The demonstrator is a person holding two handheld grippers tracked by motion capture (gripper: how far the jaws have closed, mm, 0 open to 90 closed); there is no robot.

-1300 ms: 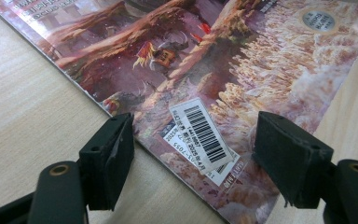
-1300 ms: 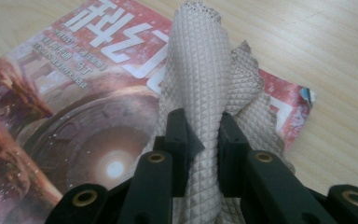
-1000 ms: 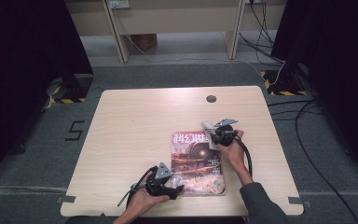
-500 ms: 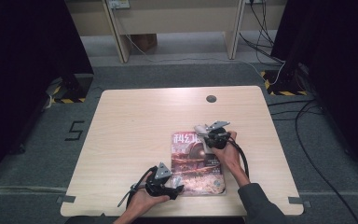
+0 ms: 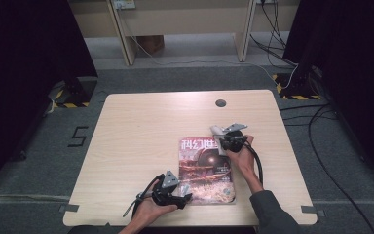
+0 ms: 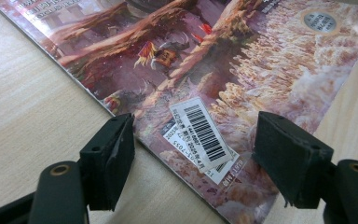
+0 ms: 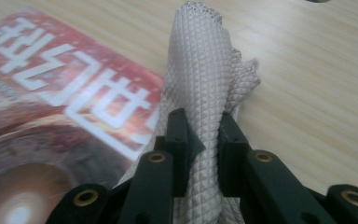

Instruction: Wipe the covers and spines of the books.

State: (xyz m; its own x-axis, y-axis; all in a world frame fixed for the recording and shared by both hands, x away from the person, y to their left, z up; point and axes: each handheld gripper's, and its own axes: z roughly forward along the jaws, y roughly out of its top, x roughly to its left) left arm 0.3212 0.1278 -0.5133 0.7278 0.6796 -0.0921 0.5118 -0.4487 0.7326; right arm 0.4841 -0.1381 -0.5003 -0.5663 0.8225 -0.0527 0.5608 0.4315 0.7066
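A magazine (image 5: 205, 163) with a reddish cover lies flat on the wooden table (image 5: 141, 126), near the front right. My left gripper (image 5: 185, 192) rests at the magazine's lower left corner. In the left gripper view, the left gripper (image 6: 200, 161) stands open, its pads either side of the barcode sticker (image 6: 204, 135) on the magazine (image 6: 242, 60). My right gripper (image 5: 222, 139) is at the magazine's top right corner, shut on a grey-white waffle-weave cloth (image 5: 217, 130). In the right gripper view, the bunched cloth (image 7: 205, 88) rises between the jaws of the right gripper (image 7: 203, 149), beside the magazine (image 7: 51, 116).
A dark round hole (image 5: 220, 103) sits in the table near its far edge. Bare wood spreads over the table's left half. Cables (image 5: 316, 122) trail on the floor to the right, and desk legs (image 5: 126, 34) stand beyond the table.
My right gripper, with the cloth in it, has shifted slightly left, over the magazine's top right corner. The left gripper has stayed put.
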